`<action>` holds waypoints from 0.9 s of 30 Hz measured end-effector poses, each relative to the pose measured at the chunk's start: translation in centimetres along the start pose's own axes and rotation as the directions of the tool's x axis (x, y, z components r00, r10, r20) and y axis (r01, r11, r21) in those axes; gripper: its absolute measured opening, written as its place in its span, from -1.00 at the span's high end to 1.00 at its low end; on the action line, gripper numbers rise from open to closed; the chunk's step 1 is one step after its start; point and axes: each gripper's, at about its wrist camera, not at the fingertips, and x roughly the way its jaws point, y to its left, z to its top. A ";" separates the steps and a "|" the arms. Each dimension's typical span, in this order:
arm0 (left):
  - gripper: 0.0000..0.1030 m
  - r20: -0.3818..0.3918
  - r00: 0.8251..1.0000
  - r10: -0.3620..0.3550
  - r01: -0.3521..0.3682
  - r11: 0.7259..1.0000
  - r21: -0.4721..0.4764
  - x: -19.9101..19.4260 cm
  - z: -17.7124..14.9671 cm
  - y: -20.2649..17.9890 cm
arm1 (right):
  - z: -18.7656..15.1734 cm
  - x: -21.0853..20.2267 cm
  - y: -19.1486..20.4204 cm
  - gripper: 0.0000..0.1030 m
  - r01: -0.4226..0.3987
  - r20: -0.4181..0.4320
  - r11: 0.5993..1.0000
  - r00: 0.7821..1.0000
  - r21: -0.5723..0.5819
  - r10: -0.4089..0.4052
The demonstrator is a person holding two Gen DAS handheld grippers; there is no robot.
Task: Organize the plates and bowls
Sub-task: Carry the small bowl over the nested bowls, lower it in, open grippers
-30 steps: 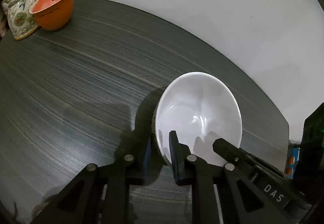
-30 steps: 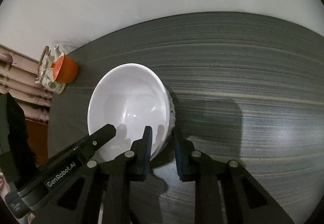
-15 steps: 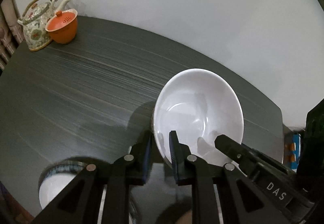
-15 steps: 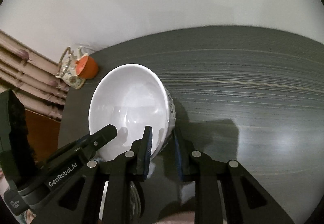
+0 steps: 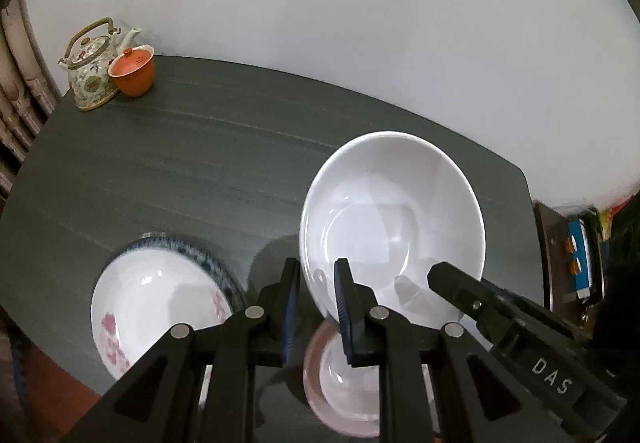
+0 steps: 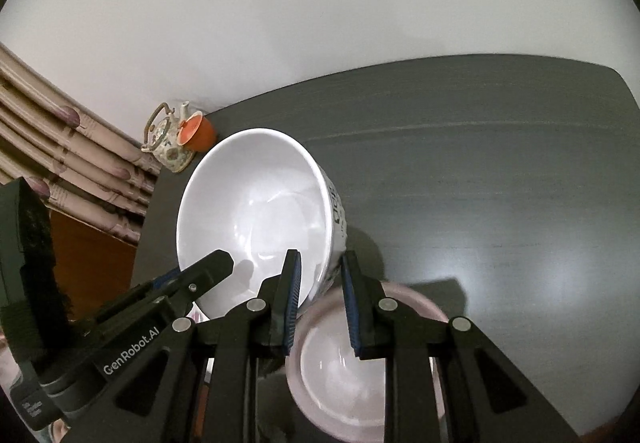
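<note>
A large white bowl (image 5: 392, 211) (image 6: 256, 203) with dark print on its outer wall hangs tilted above the dark table (image 5: 200, 163), held from both sides. My left gripper (image 5: 316, 275) is shut on its left rim and my right gripper (image 6: 320, 259) on its right rim. Each gripper's finger shows in the other view, reaching into the bowl. Directly beneath sits a smaller pink-rimmed bowl (image 5: 344, 375) (image 6: 340, 371), partly hidden by the fingers. To the left lies a blue-rimmed plate (image 5: 188, 247) carrying a white dish with pink flowers (image 5: 152, 303).
A floral teapot (image 5: 90, 71) (image 6: 166, 139) and an orange cup (image 5: 134, 71) stand in the table's far left corner by a white wall. Curtain folds (image 6: 60, 147) hang off the left edge. A dark cabinet with a blue item (image 5: 580, 259) stands to the right.
Both grippers have pulled back and risen with the white bowl. The blue-rimmed plate and the pink-rimmed bowl have come into view beneath, and the teapot looks farther away.
</note>
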 end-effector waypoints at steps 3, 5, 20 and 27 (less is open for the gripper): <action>0.65 -0.015 1.000 -0.013 0.013 1.000 0.002 -0.8 -1.6 -0.4 | -1.9 -1.0 -0.6 0.61 -0.016 -0.003 0.999 1.000 0.034 0.016; 0.65 -0.026 0.999 -0.023 0.023 1.000 0.007 -1.3 -2.6 -0.9 | -2.8 -1.5 -1.0 0.61 -0.019 0.001 0.999 1.000 0.047 0.019; 0.65 -0.110 0.993 -0.030 0.032 0.999 0.018 0.2 -7.4 -3.0 | -7.0 -2.3 -2.7 0.59 0.045 -0.014 0.997 0.999 0.070 -0.044; 0.65 -0.143 0.990 -0.002 0.008 0.999 0.042 1.8 -8.4 -3.5 | -7.9 -1.0 -3.8 0.58 0.062 -0.048 0.994 0.997 0.092 -0.058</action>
